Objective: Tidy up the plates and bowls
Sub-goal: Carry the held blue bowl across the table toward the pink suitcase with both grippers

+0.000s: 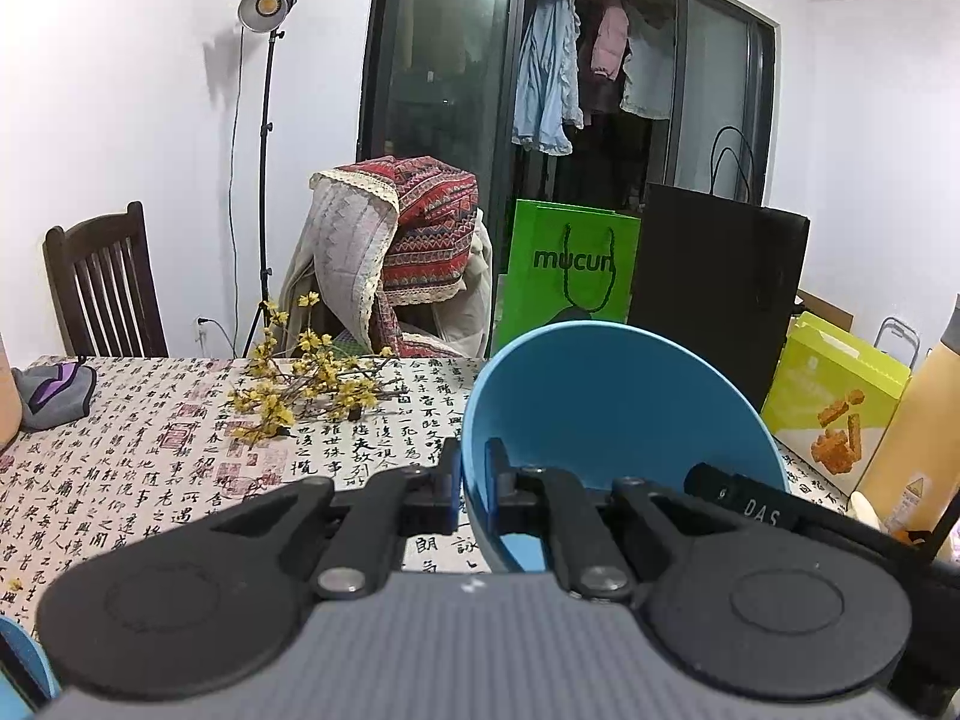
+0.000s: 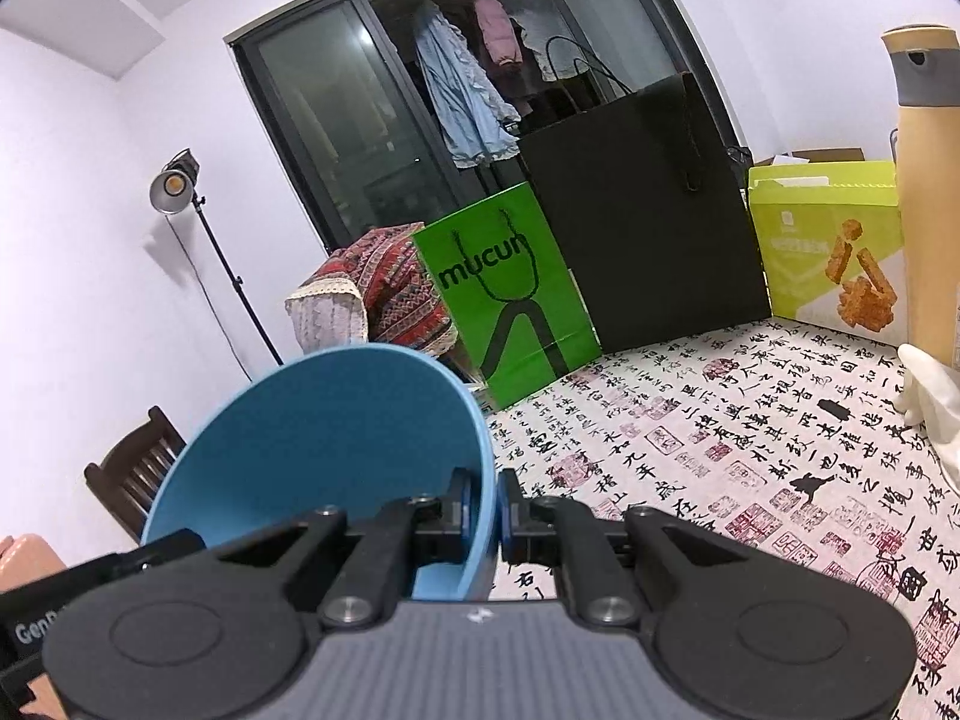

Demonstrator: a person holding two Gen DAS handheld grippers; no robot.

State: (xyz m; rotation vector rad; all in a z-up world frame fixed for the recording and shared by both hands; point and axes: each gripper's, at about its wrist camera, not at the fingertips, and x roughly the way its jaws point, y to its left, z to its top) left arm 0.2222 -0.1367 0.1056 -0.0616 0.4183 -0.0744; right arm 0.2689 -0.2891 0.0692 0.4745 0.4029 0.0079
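A blue bowl (image 1: 624,408) is held between both grippers, its hollow side tipped toward the cameras. In the left wrist view my left gripper (image 1: 474,456) is shut on the bowl's left rim, one pad inside and one outside. In the right wrist view my right gripper (image 2: 489,492) is shut on the right rim of the same blue bowl (image 2: 324,438). The right gripper's black body (image 1: 744,504) shows behind the bowl. The left gripper's body (image 2: 36,624) shows at the lower left. The bowl's underside is hidden.
The table (image 1: 150,480) wears a calligraphy-print cloth. A yellow flower branch (image 1: 300,384) and a grey cloth (image 1: 54,390) lie at the left. A green bag (image 2: 510,294), black bag (image 2: 648,216), snack box (image 2: 828,240) and tan bottle (image 2: 924,192) line the far side. A blue edge (image 1: 18,660) shows bottom left.
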